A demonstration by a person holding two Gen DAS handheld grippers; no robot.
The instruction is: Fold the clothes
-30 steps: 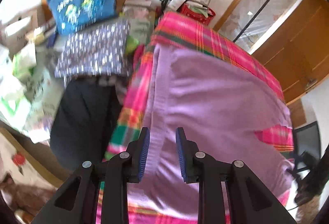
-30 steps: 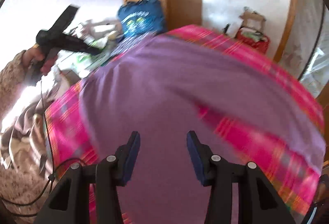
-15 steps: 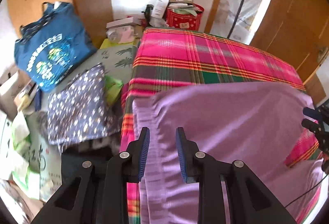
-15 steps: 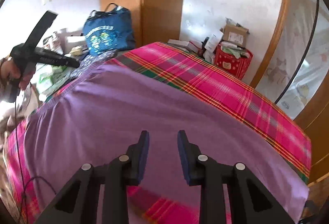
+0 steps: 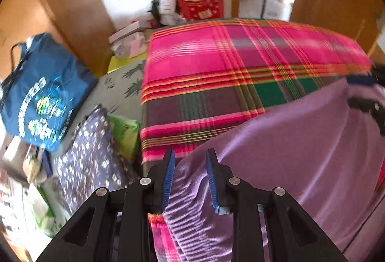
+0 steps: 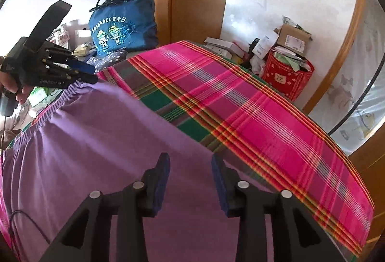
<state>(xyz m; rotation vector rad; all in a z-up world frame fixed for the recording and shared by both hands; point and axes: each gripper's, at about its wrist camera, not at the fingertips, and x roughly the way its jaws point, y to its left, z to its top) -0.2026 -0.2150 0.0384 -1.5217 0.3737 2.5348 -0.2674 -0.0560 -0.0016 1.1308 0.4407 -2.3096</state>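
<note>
Across the bed lies a pink plaid blanket [image 6: 252, 108], and over its near half spreads the purple garment [image 6: 101, 146] — the ribbed waistband edge [image 6: 45, 117] runs toward ten o'clock in the right wrist view. At that end the left tongs [image 6: 90, 74] are clenched on the waistband corner, a hand [image 6: 14, 91] gripping the handle behind them. From the left wrist view the same tongs [image 5: 190, 175] show their blue pads [image 5: 168, 177] with gathered purple cloth between them, the fabric puckered into fine folds just below; the pads do not quite meet, since the bunched cloth fills the gap.

The right tongs [image 6: 190, 177] sit low over the middle of the garment with their fingers apart. Purple cloth lies beneath and between them, yet whether they pinch it I cannot tell. In the left wrist view they appear blurred at three o'clock [image 5: 365, 93], at the garment's far edge.

Beyond the bed, at eleven o'clock in the right wrist view, stands a blue tote bag [image 6: 120, 26] — printed with cartoon figures — and at two o'clock a red bucket [image 6: 286, 76] stuffed with boxes and papers.
</note>
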